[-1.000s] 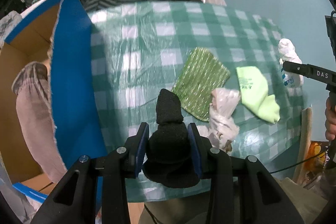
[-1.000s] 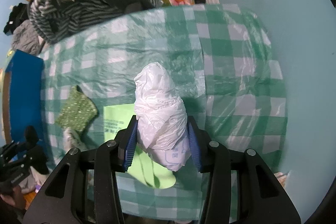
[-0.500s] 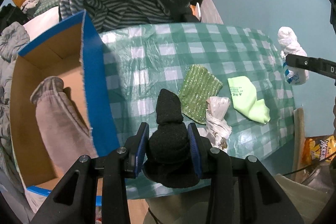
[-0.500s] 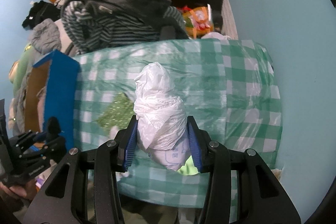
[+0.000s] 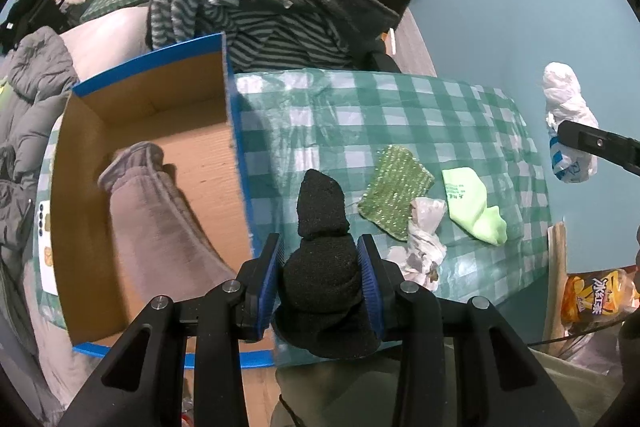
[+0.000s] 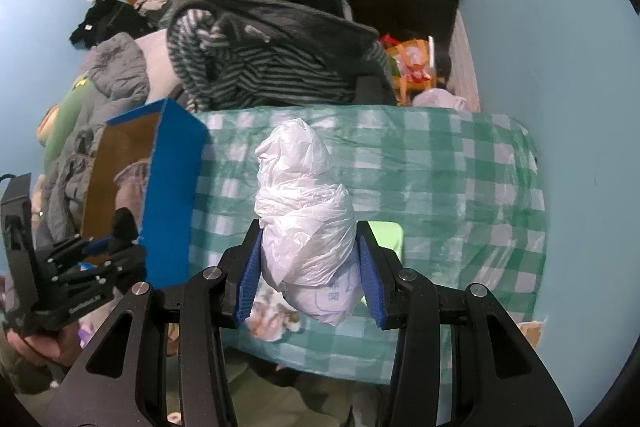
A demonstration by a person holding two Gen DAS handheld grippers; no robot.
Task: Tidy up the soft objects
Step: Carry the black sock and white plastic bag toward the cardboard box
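My left gripper (image 5: 320, 273) is shut on a black sock (image 5: 322, 211) and holds it above the table's near edge, just right of the blue cardboard box (image 5: 236, 147). A grey-pink garment (image 5: 160, 227) lies inside the box. My right gripper (image 6: 308, 271) is shut on a crumpled white plastic bag (image 6: 304, 211), held above the green checked tablecloth (image 6: 440, 179); the bag also shows in the left wrist view (image 5: 566, 115). A green glittery cloth (image 5: 394, 199), a light green sock (image 5: 472, 203) and a small crumpled bag (image 5: 424, 231) lie on the table.
A chair draped with a grey robe and striped clothing (image 5: 256, 7) stands behind the table. Grey jackets (image 5: 28, 107) lie left of the box. A blue wall (image 6: 560, 67) is at the right. A snack packet (image 5: 596, 295) sits below the table's right end.
Both grippers have risen and pulled back from the table with their loads. The left view has swung left, showing the box's open inside.
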